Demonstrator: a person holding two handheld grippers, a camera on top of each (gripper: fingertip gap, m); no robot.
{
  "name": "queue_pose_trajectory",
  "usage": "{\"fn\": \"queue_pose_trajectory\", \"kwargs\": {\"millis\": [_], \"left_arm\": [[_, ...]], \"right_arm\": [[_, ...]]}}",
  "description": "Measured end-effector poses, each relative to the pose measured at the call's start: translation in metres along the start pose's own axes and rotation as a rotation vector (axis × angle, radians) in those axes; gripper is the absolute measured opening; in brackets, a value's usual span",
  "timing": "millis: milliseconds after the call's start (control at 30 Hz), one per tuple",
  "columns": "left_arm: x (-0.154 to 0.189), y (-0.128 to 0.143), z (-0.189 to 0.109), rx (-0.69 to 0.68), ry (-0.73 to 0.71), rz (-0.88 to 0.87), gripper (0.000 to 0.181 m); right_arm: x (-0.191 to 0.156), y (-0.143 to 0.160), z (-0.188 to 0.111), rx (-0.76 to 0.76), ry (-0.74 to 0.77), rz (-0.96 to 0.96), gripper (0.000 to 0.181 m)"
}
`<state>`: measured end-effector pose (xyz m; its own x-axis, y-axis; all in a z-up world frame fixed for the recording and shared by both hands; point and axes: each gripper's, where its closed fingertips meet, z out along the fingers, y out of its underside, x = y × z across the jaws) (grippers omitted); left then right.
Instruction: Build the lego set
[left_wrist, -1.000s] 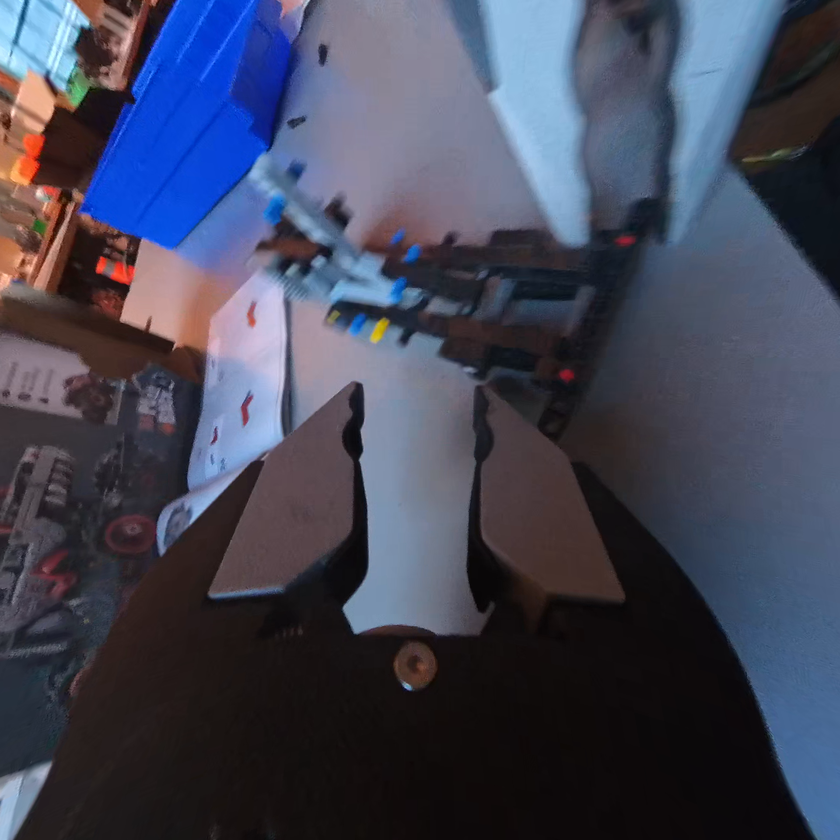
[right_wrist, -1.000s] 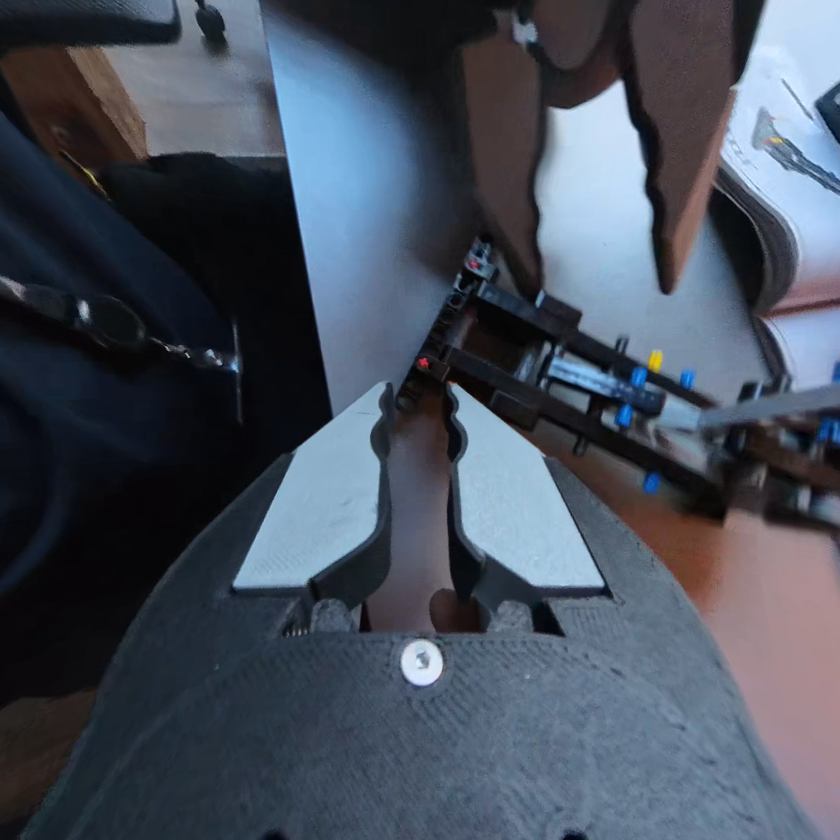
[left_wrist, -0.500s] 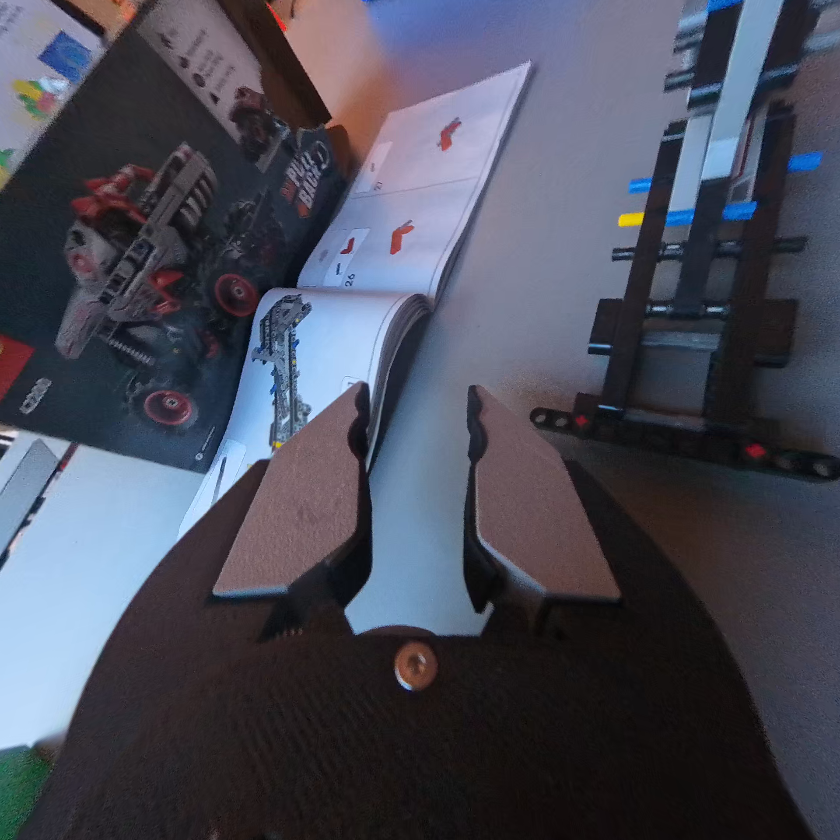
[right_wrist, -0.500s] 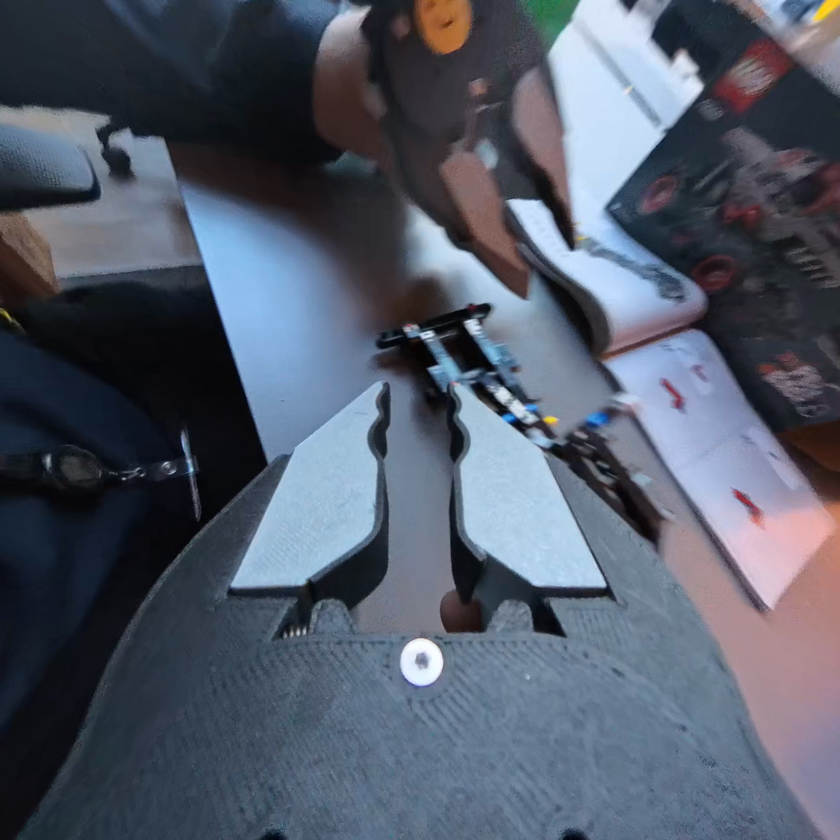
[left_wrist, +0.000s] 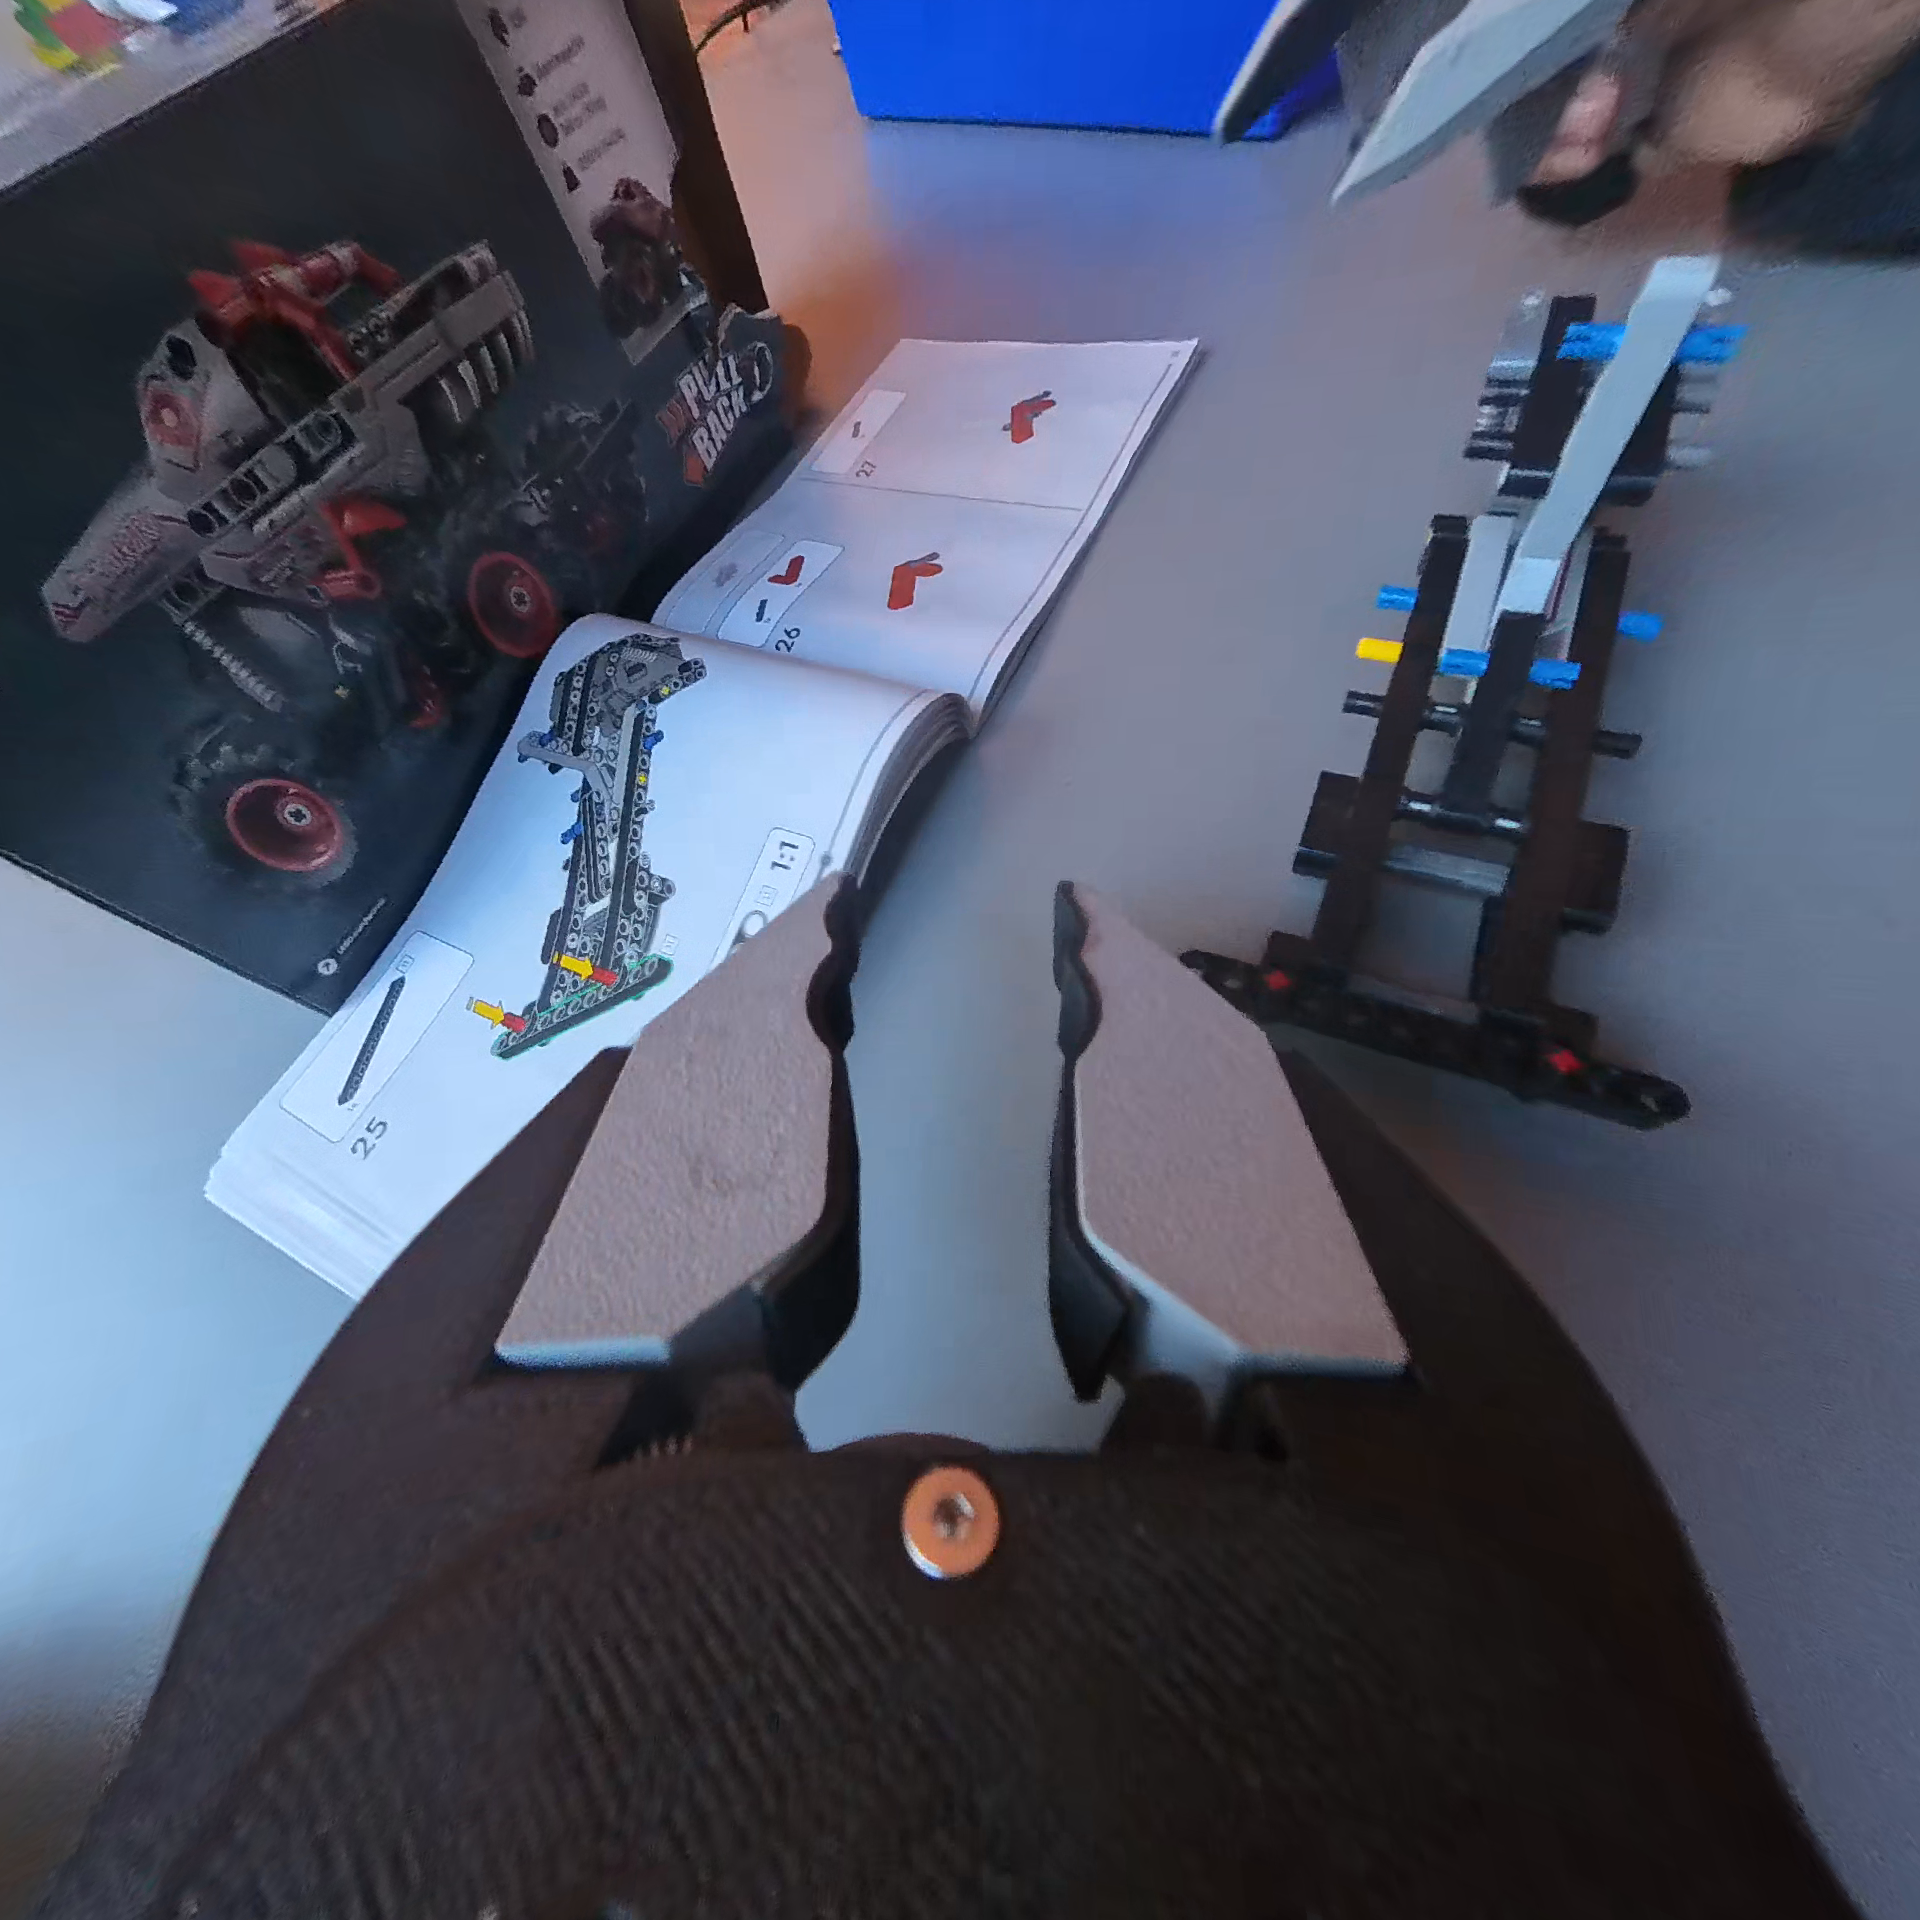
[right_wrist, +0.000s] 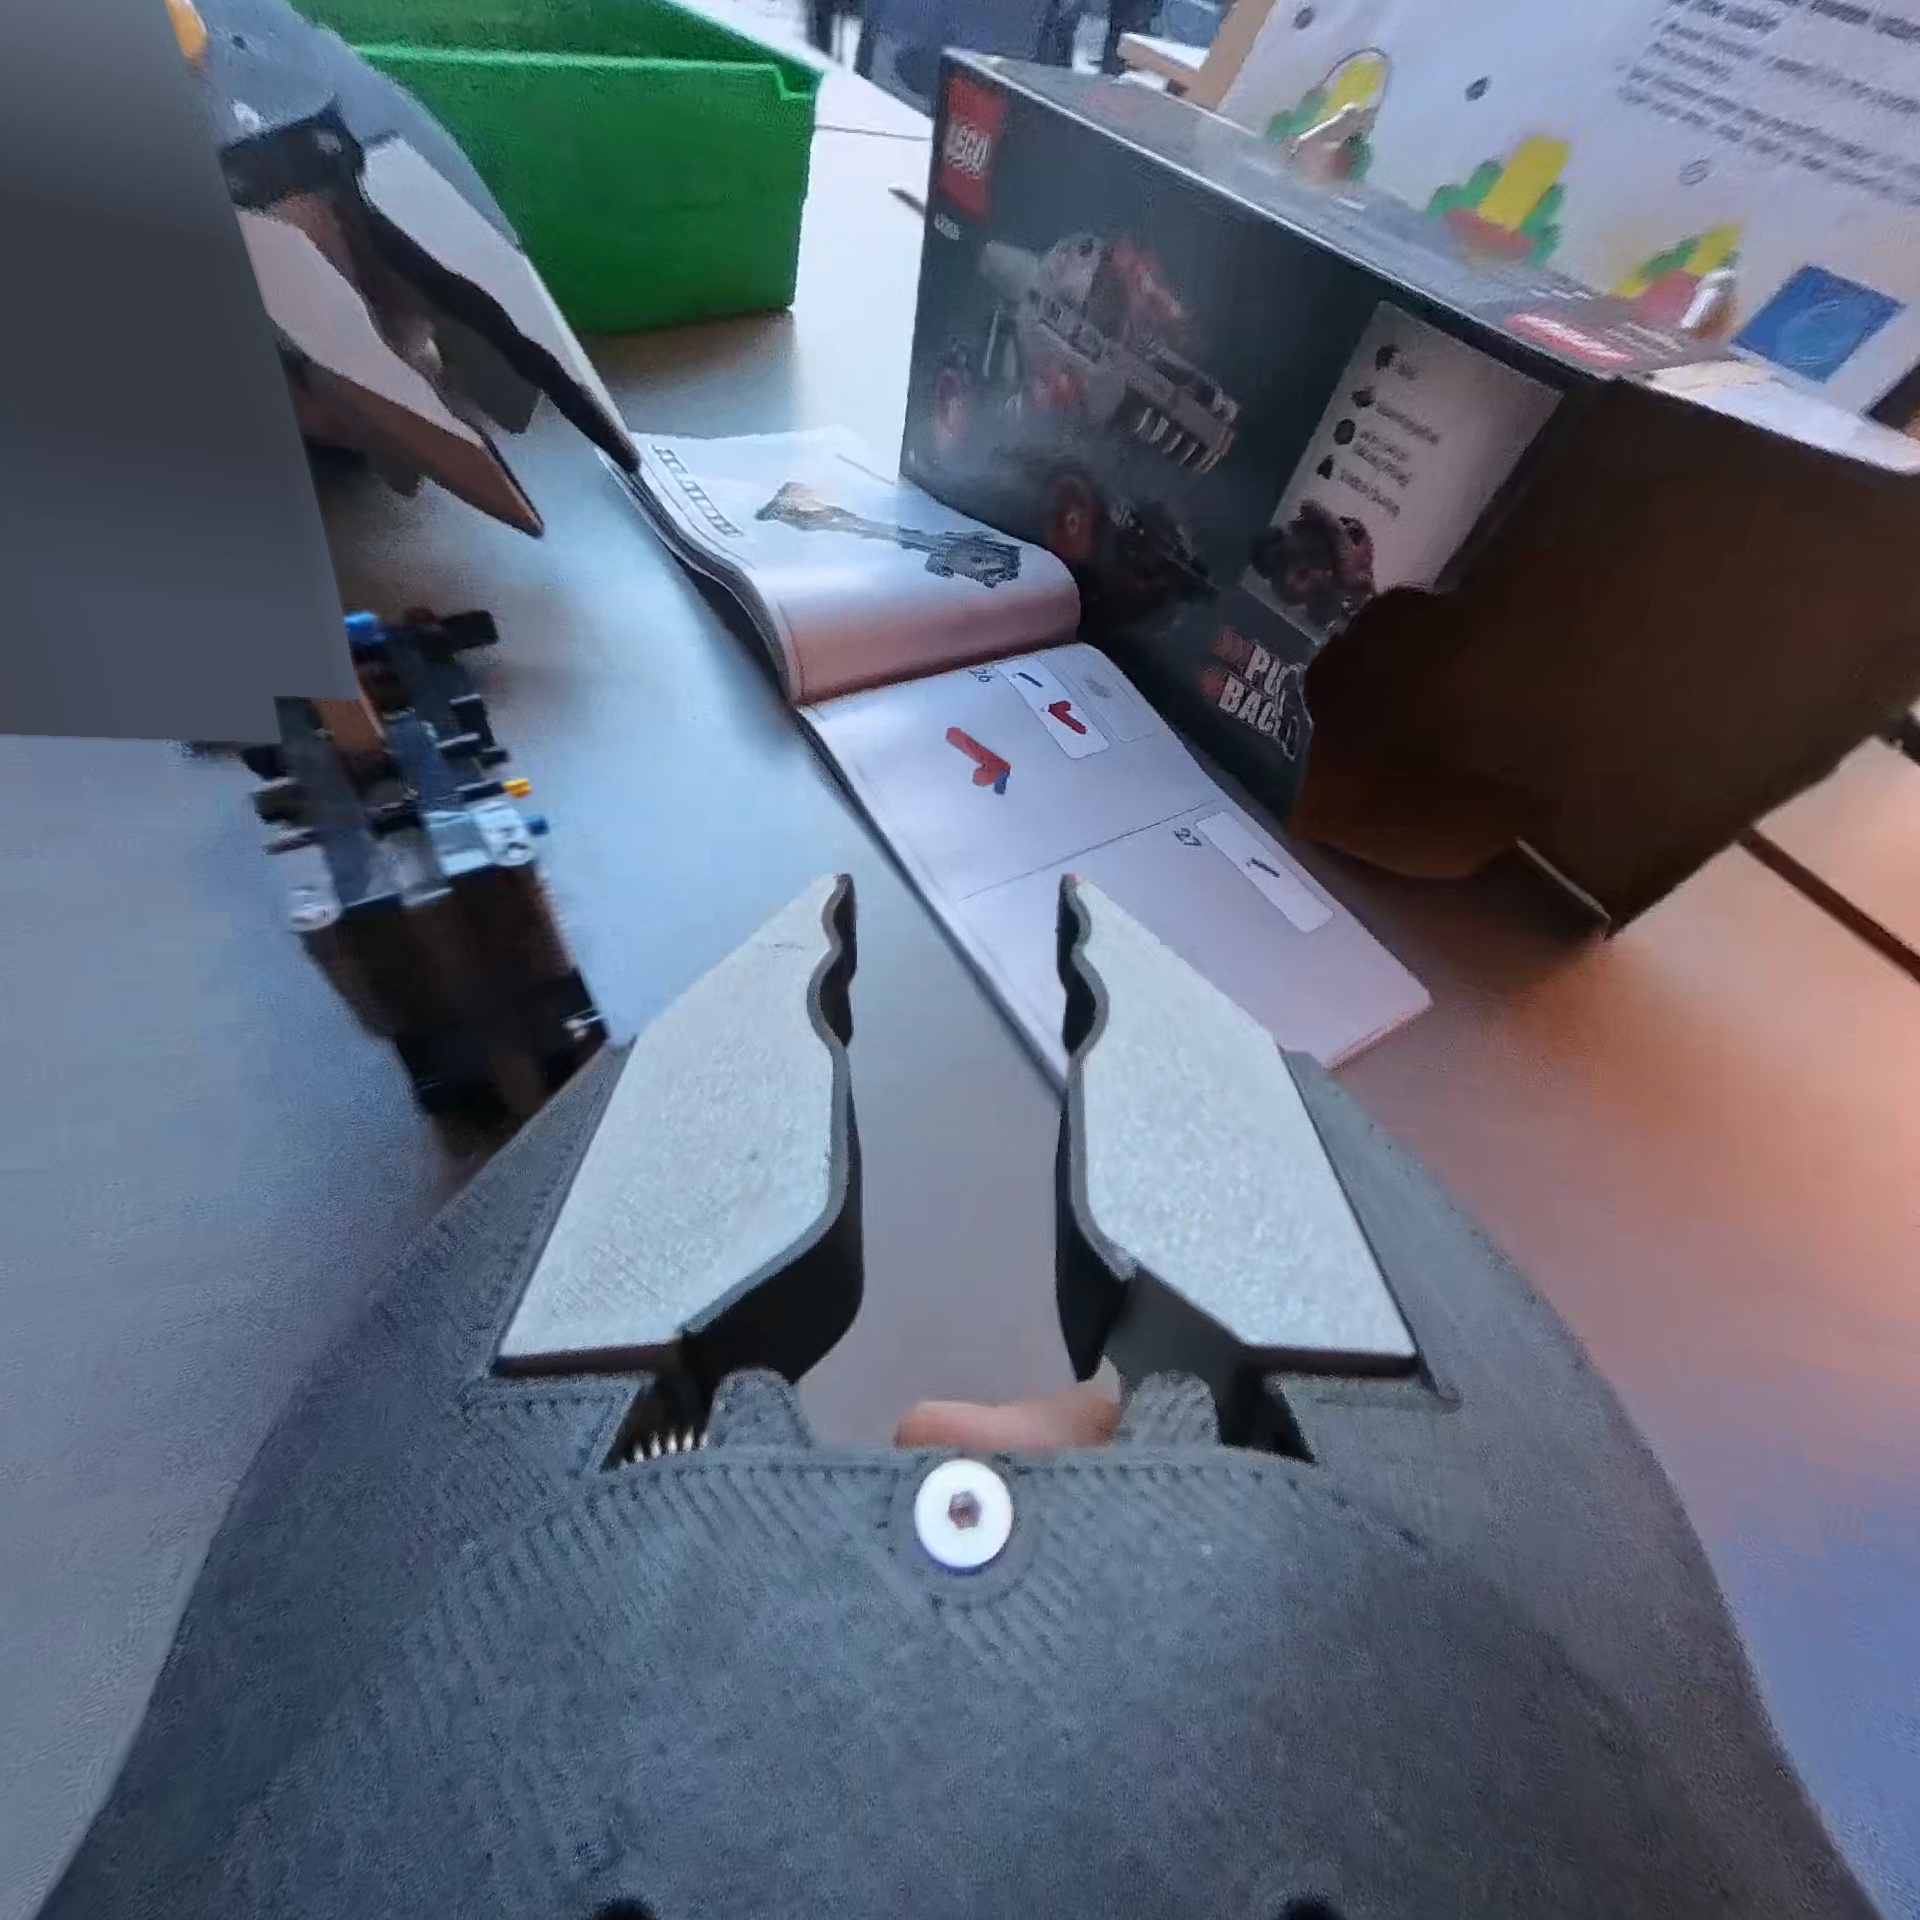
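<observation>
1. Left gripper (left_wrist: 951, 925) hovers over the grey table (left_wrist: 1714, 1351), jaws parted, nothing between them; the black lego frame (left_wrist: 1475, 790) lies just right, beside the open instruction booklet (left_wrist: 831, 644).
2. Right gripper (right_wrist: 956, 935), jaws also apart and empty; only this view catches the green bin (right_wrist: 623, 177).

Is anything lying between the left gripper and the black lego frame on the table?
Nothing visible. Bare grey table separates the open left gripper from the black lego frame; the instruction booklet lies off to the other side.

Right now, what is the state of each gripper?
Left gripper: open, holding nothing.
Right gripper: open, holding nothing.
</observation>
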<state>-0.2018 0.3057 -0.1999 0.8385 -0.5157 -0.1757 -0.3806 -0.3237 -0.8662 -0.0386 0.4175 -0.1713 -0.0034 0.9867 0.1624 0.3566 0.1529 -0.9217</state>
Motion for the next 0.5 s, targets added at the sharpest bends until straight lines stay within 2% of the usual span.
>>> {"fn": "queue_pose_trajectory", "kwargs": {"millis": [100,200,367,500], "left_arm": [[-0.006,0.001,-0.001,0.0,-0.013,-0.011,0.036],[-0.007,0.001,-0.001,0.0,-0.002,-0.033,0.035],[0.011,0.001,-0.002,0.002,0.119,-0.031,0.026],[0.016,0.001,-0.003,0.003,0.168,-0.04,0.025]], "right_arm": [[0.004,-0.006,0.013,0.04,-0.046,-0.055,0.034],[-0.003,-0.01,0.013,0.106,-0.113,0.034,0.037],[0.002,-0.012,0.007,0.123,-0.068,0.039,0.037],[-0.02,-0.018,0.001,0.12,-0.23,0.074,0.049]]}}
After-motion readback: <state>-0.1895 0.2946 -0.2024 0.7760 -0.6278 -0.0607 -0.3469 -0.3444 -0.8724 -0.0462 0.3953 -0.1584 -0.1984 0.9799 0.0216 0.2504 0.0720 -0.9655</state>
